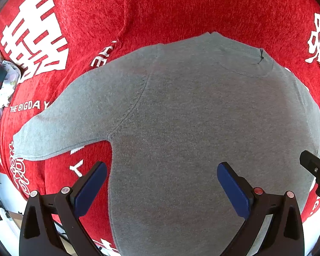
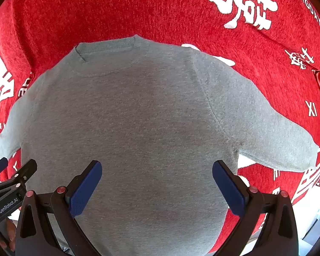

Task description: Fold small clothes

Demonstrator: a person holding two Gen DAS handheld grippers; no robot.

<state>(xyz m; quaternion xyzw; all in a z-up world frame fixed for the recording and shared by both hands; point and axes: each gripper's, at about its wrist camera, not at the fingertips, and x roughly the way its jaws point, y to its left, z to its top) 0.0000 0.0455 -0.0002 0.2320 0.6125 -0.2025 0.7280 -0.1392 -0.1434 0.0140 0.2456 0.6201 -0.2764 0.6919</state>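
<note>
Nearest the left wrist camera, the left gripper (image 1: 162, 185) has its blue-padded fingers (image 1: 89, 189) spread wide apart, holding nothing; they hover over the lower body of the grey sweater (image 1: 181, 117), the left finger over the red cloth (image 1: 181, 6) just beside the sweater's side edge, the right finger over grey fabric. The right gripper (image 2: 156, 184) likewise has its fingers (image 2: 85, 188) wide apart and empty, both above the sweater's lower body, the right one near its side edge.

The sweater lies flat and spread out on the red cloth with white lettering, hem toward the cameras. Its left sleeve (image 1: 59, 125) and right sleeve (image 2: 273, 132) stretch outward. Farthest off is the ribbed collar (image 2: 108, 47). A crumpled pile of clothes (image 1: 0, 79) sits at the cloth's far-left edge.
</note>
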